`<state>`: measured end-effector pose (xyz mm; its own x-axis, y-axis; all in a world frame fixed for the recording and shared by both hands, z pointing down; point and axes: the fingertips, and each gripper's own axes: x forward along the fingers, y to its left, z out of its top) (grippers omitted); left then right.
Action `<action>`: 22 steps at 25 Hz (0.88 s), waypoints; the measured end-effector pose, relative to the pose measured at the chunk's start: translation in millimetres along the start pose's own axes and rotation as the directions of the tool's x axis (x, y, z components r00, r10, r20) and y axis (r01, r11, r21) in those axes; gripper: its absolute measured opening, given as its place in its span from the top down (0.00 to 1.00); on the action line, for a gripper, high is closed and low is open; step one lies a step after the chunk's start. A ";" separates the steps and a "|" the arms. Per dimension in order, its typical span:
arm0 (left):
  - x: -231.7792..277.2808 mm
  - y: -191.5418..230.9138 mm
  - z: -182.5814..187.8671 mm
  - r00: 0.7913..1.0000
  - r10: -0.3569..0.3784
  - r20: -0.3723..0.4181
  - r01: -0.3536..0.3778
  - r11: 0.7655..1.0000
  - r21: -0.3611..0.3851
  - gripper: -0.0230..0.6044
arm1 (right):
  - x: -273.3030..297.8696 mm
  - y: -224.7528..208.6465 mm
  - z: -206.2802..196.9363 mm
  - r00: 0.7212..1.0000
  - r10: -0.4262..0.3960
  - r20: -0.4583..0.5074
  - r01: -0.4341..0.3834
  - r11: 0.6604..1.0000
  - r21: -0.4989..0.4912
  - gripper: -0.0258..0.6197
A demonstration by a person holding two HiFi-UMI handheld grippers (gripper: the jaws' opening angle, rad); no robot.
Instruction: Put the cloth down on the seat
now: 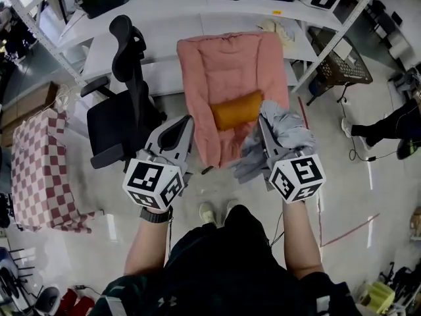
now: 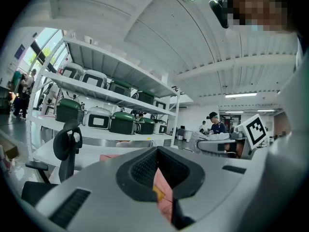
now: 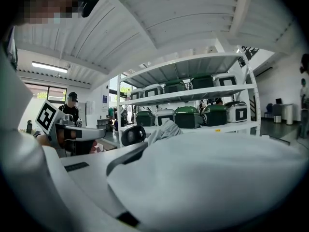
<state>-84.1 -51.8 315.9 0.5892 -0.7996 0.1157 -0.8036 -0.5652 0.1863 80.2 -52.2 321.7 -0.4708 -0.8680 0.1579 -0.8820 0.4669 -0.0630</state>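
A crumpled grey cloth (image 1: 291, 131) is bunched in my right gripper (image 1: 268, 129), which is shut on it, and a fold hangs down on the left. In the right gripper view the cloth (image 3: 217, 178) covers the jaws almost entirely. The seat is a pink padded chair (image 1: 227, 71) with an orange cushion (image 1: 237, 109) across it, straight ahead and below both grippers. My left gripper (image 1: 183, 125) is held level beside the right one, shut and with nothing in it. In the left gripper view its tips (image 2: 161, 178) meet, and a sliver of pink shows past them.
A black office chair (image 1: 122, 120) stands left of the pink one. A red-checked covered piece (image 1: 43, 170) is at the far left. White shelving (image 1: 217, 5) with cases runs behind. A wire basket (image 1: 342, 64) and another person's leg (image 1: 388, 127) are at the right.
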 end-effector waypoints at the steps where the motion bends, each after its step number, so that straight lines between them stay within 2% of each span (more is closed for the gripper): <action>1: 4.6 4.1 -0.3 1.000 -0.001 0.000 0.001 1.000 -0.001 0.96 | 7.1 -1.7 -0.5 1.000 0.001 -0.002 -0.001 1.000 0.002 0.95; 8: 46.1 29.2 -16.0 0.999 0.002 -0.037 -0.003 1.000 -0.009 0.96 | 63.3 -19.4 -23.6 0.998 0.037 -0.053 -0.036 0.999 0.016 0.95; 22: 164.7 90.8 -41.7 0.997 0.056 -0.048 -0.057 0.998 -0.019 0.96 | 197.7 -99.6 -69.8 0.986 0.113 -0.120 -0.107 0.993 0.053 0.95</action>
<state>-56.6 -226.4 392.6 0.5465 -0.8195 0.1722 -0.8342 -0.5147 0.1980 76.3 -258.5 427.9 -0.5615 -0.7833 0.2666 -0.8263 0.5477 -0.1313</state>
